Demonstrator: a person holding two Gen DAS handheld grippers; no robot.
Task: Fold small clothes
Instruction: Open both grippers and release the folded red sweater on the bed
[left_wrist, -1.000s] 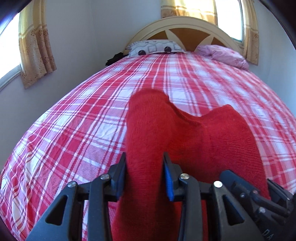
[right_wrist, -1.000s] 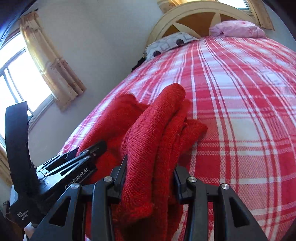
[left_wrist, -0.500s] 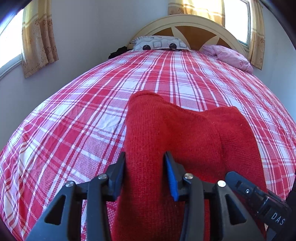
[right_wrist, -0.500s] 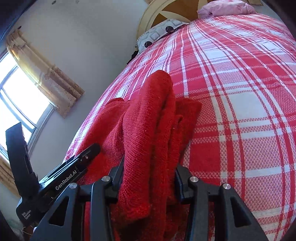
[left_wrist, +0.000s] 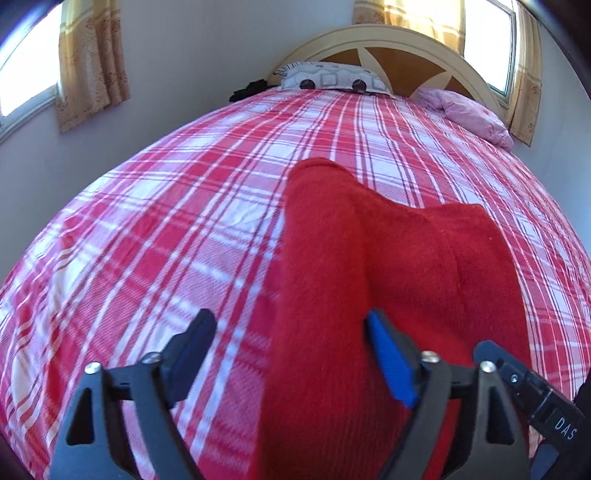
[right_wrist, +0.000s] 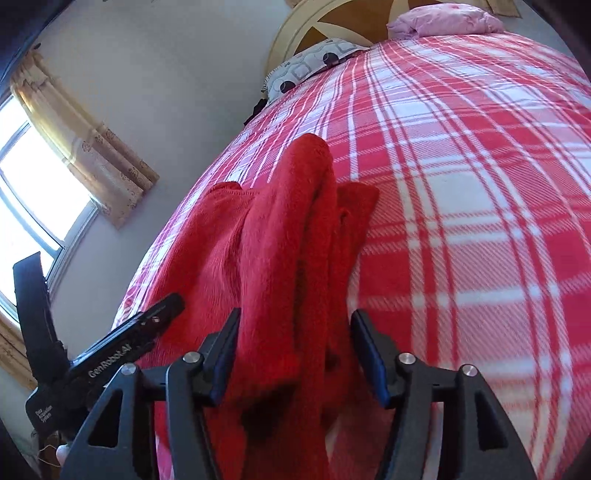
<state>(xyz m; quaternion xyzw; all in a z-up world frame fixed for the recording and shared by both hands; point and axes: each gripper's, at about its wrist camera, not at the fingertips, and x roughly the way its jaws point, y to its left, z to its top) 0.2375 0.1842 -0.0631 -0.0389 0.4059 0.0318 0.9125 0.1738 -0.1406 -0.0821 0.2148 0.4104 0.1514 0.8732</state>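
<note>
A red knitted garment (left_wrist: 373, 273) lies bunched on the red-and-white plaid bedspread (left_wrist: 177, 236). My left gripper (left_wrist: 291, 347) is open; the cloth lies against its right, blue-padded finger and a gap shows beside the left finger. In the right wrist view the same garment (right_wrist: 280, 243) rises in thick folds between the fingers of my right gripper (right_wrist: 295, 350), whose jaws stand a little apart from the cloth. The left gripper's body (right_wrist: 110, 362) shows at the lower left of that view.
The bed fills both views. A patterned pillow (left_wrist: 328, 75) and a pink pillow (left_wrist: 472, 114) lie at the rounded headboard (left_wrist: 402, 44). Walls and curtained windows (left_wrist: 22, 81) flank the bed.
Both grippers have opened: the left jaws spread wide off the garment and the right jaws loosened. The garment now rests on the bed.
</note>
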